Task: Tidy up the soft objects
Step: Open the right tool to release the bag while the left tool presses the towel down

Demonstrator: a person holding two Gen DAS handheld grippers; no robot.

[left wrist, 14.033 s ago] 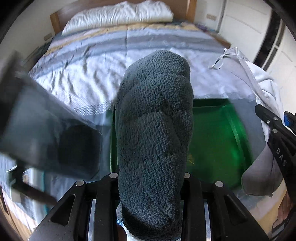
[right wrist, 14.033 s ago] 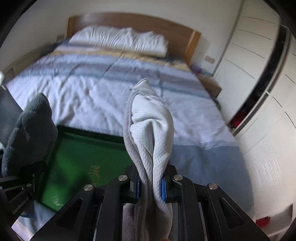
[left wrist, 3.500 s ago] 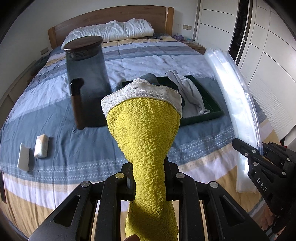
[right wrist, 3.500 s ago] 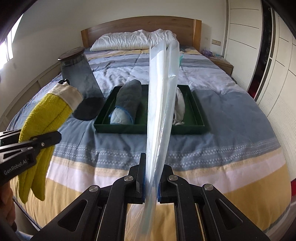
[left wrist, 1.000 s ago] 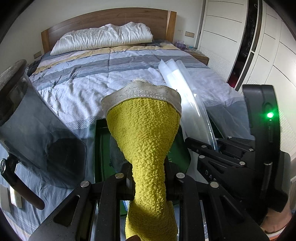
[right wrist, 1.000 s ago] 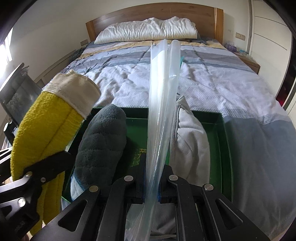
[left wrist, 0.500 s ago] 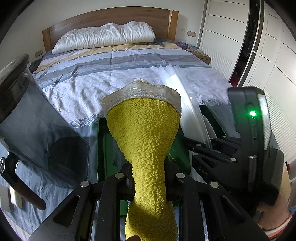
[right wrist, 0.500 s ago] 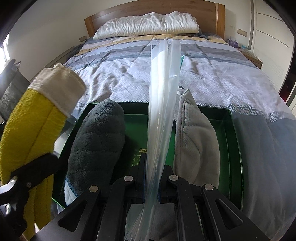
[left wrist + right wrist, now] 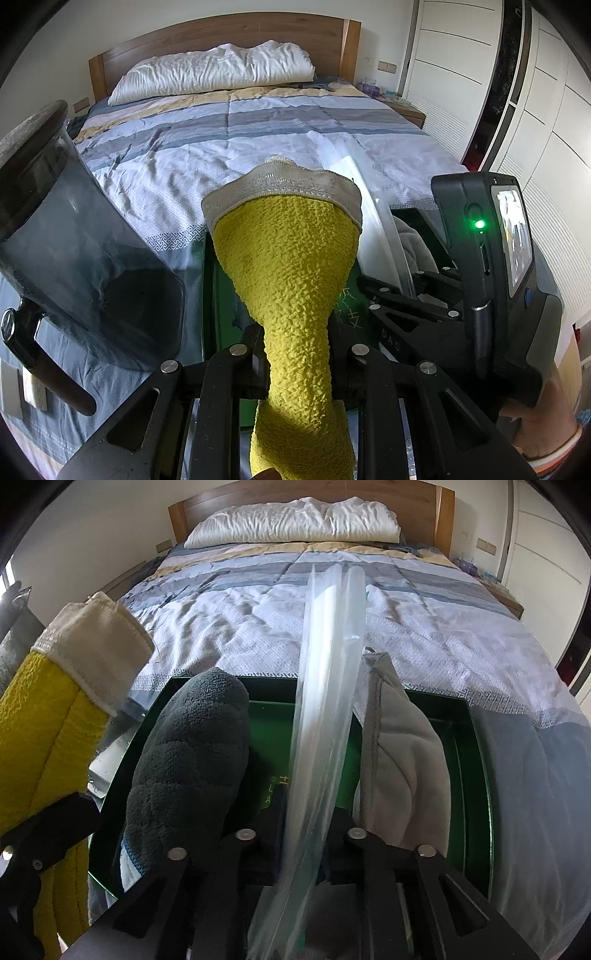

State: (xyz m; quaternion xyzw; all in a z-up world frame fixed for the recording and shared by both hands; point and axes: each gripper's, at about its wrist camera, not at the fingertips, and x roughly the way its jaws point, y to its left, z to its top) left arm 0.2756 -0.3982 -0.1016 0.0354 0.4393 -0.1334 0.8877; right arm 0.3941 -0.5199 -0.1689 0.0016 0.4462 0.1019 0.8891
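A limp yellow terry mitt [image 9: 295, 280] is held clamped at its narrow middle by the left gripper [image 9: 297, 363] over the green tray's [image 9: 476, 738] left edge. A slippery clear plastic bag [image 9: 325, 686], judged light and floppy, is pinched in the right gripper [image 9: 301, 836] between the dark fleece roll [image 9: 192, 760] and grey cloth [image 9: 402, 760] lying in the tray.

Bright daylight, strong fisheye bending, dark vignetted corners, near foreground slightly soft.

A striped bed [image 9: 258, 122] lies ahead, pillow [image 9: 214, 72] against a wooden headboard [image 9: 221, 35]. White wardrobe doors [image 9: 546, 110] stand right.
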